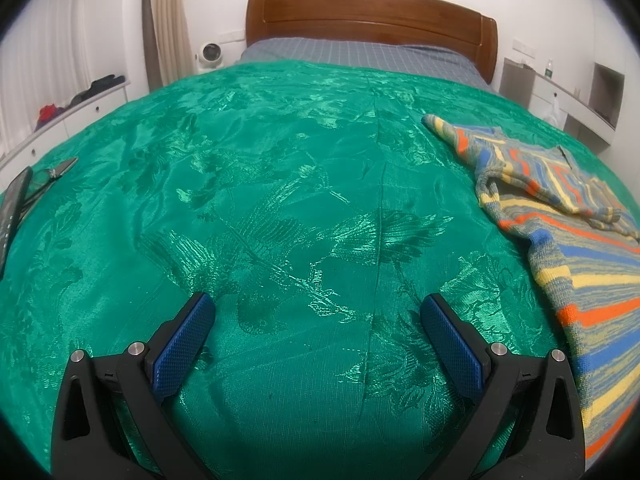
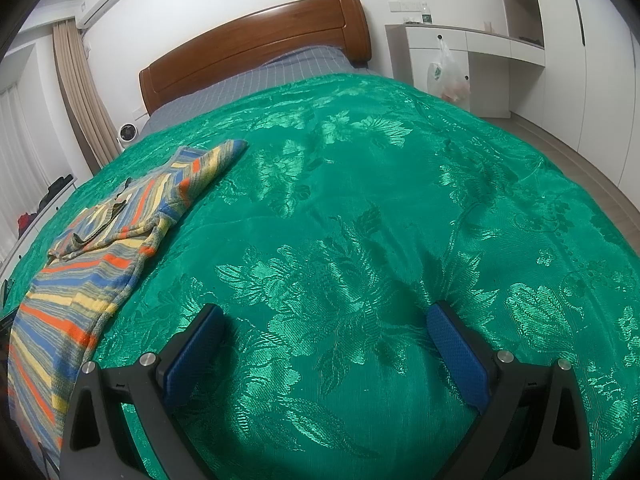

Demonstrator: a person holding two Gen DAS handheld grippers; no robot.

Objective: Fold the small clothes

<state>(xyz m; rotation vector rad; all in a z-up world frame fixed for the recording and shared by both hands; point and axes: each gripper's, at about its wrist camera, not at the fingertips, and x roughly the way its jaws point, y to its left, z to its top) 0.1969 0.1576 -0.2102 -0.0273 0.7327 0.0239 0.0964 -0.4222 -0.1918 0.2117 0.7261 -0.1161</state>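
A small striped knit sweater (image 1: 576,248) in blue, orange and yellow lies on the green bedspread (image 1: 280,200), with one sleeve stretched toward the headboard. In the left wrist view it is at the right edge; in the right wrist view the sweater (image 2: 92,256) is at the left. My left gripper (image 1: 318,304) is open and empty, over bare bedspread to the left of the sweater. My right gripper (image 2: 324,316) is open and empty, over the bedspread (image 2: 400,200) to the right of the sweater. Neither gripper touches the sweater.
A dark remote-like object (image 1: 14,208) and a pair of glasses (image 1: 52,176) lie at the bed's left edge. A wooden headboard (image 1: 368,16) stands at the far end. White cabinets (image 2: 460,52) with a hanging plastic bag (image 2: 446,76) stand to the right.
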